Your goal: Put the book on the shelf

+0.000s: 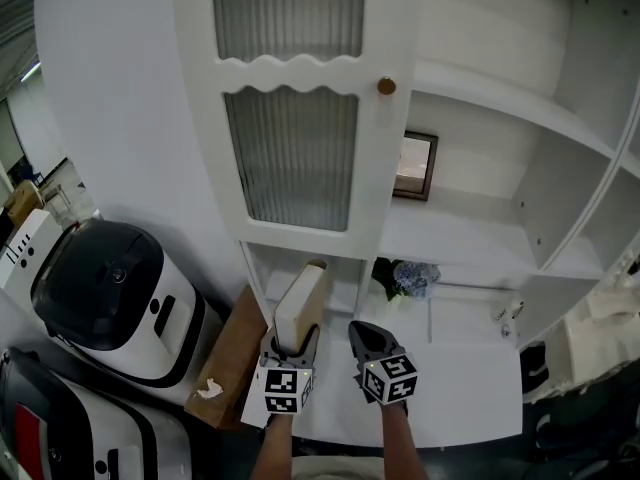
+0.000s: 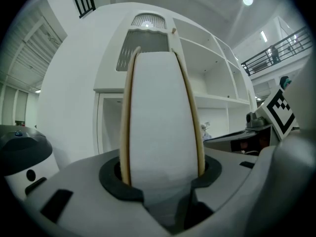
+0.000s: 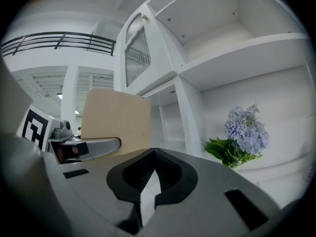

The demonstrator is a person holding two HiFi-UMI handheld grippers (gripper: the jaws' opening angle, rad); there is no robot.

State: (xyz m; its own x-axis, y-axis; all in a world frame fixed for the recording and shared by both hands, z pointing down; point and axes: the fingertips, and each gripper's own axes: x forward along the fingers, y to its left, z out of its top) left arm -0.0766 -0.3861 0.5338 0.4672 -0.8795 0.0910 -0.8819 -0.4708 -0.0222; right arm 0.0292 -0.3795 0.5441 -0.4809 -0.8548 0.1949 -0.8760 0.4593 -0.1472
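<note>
A book with tan covers and a white page block stands upright in my left gripper, which is shut on its lower end. In the left gripper view the book fills the middle, its page edges facing the camera and both pads pressed on the covers. It is held in front of the white cabinet's low open compartment, below the glazed door. My right gripper is close beside it on the right, shut and empty. The right gripper view shows the book's tan cover at the left.
The white shelf unit has a ribbed-glass door and open shelves to the right, holding a framed picture and blue flowers. A white counter runs below. Black-and-white appliances and a cardboard box stand at the left.
</note>
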